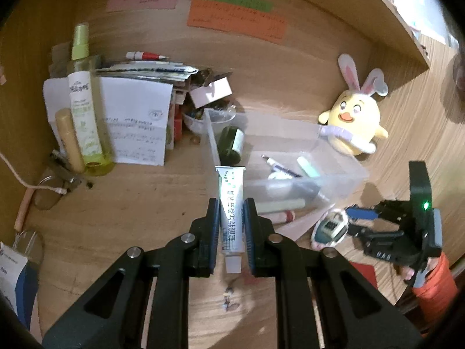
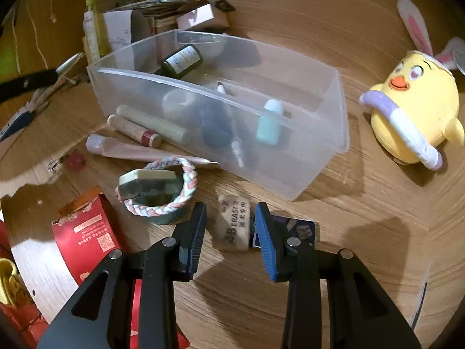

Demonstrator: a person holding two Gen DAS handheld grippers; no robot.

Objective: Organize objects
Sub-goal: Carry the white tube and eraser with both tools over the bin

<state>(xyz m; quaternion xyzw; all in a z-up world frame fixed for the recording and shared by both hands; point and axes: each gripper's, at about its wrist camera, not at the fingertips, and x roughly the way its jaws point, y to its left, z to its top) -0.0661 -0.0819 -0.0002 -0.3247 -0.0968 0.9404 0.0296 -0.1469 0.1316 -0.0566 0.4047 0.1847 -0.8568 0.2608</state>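
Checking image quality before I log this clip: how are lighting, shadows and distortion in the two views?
Left wrist view: warm dim light, strong fisheye bending, ointment tube sharp. Right wrist view: hard shadows fall across the desk, the clear bin shows little glare, the eraser print is slightly soft.

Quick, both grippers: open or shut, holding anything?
Left gripper: shut on the white ointment tube, lifted above the desk.
Right gripper: open, holding nothing, jaws either side of the eraser.

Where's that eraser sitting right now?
In the right wrist view, the eraser lies on the wooden desk between the open right gripper fingers, just in front of the clear plastic bin.
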